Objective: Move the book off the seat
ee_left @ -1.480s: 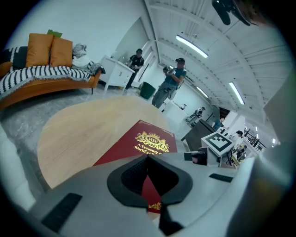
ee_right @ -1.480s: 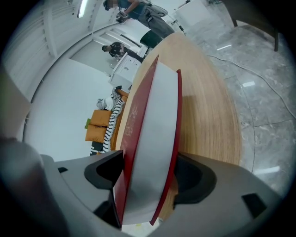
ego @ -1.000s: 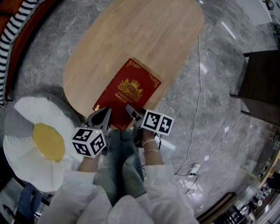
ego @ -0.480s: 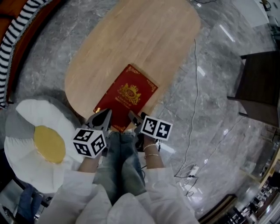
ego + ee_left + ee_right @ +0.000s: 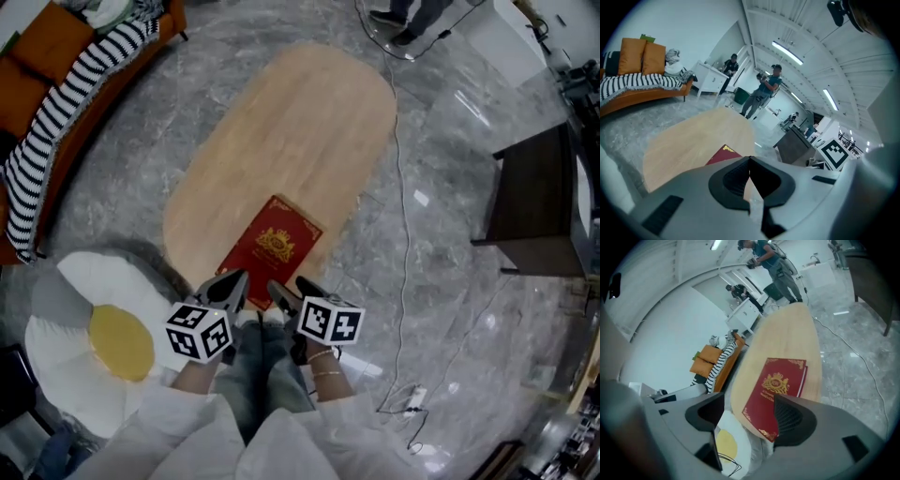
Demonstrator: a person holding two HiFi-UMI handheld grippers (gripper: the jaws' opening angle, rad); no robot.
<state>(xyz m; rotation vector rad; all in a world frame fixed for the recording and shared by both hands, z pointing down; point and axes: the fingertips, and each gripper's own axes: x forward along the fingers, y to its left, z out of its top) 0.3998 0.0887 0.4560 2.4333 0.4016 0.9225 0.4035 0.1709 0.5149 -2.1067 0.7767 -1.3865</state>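
Wooden and oval, the table fills the middle of the head view, on a grey stone floor. Beside its near end, to the left, the seat is seen, a white cushion with a yellow centre, and nothing is seen lying on it. The red book is laid flat on the table's near end, cover up, its nearest corner at or just over the edge. The task is therefore judged done, or all but done; at most the book could be pushed further in. The left gripper is clenched on nothing, tips met. The right gripper is held released and empty, the book seen beyond its jaws, not between them
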